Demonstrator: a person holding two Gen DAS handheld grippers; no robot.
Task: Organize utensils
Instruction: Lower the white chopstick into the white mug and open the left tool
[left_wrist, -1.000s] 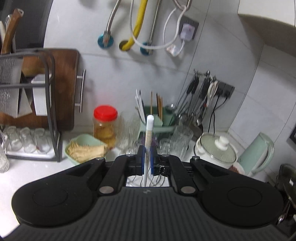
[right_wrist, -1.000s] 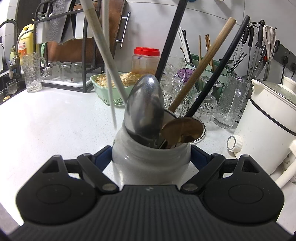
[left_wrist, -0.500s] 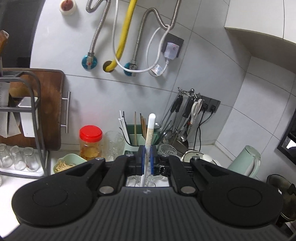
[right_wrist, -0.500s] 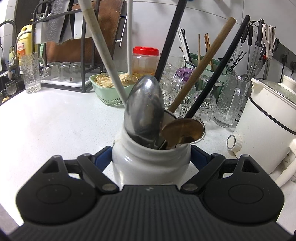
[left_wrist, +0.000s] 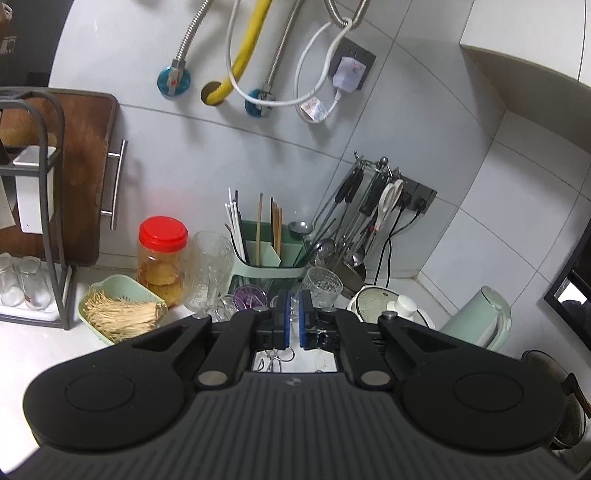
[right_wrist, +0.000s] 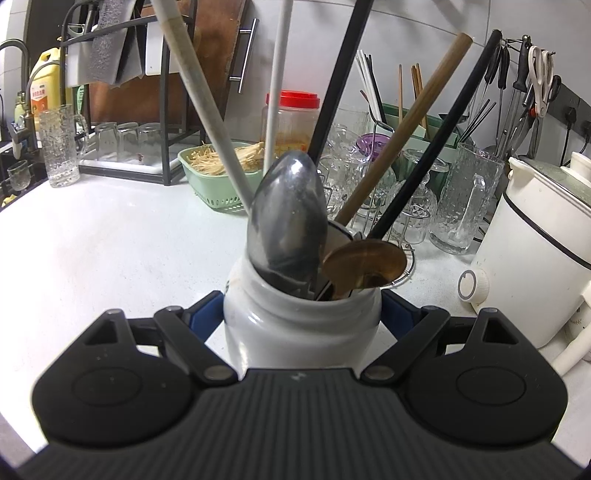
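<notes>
left gripper (left_wrist: 293, 319): blue fingers (left_wrist: 283, 317) nearly together, only a thin gap, nothing between them; aimed at the back corner of the desk (left_wrist: 26, 343).
right gripper (right_wrist: 301, 314): fingers clamped on both sides of the white jar (right_wrist: 295, 325), which stands upright on the desk.
jar contents: large metal spoon (right_wrist: 288, 229) bowl-up at the front, brown wooden spoon (right_wrist: 364, 262) just right of it, also bowl-up. Handles fan out above the mouth: two white handles (right_wrist: 207, 114) leaning left and near upright, two black handles (right_wrist: 436, 147), one bamboo handle (right_wrist: 406, 122) leaning right.
green utensil caddy (left_wrist: 266, 258): against the back wall, holds white straws and chopsticks, well apart from the jar.
wall rack (left_wrist: 369, 192): hanging ladles, knives and scissors right of the caddy.
desk clutter: red-lid jar (left_wrist: 162, 258), green basket of toothpicks (left_wrist: 118, 310), glassware on a wire stand (right_wrist: 410, 184), white rice cooker (right_wrist: 543, 240) at right, green kettle (left_wrist: 480, 321) in the left wrist view.
left side: dish rack (right_wrist: 122, 92) with cutting board and upturned glasses.
</notes>
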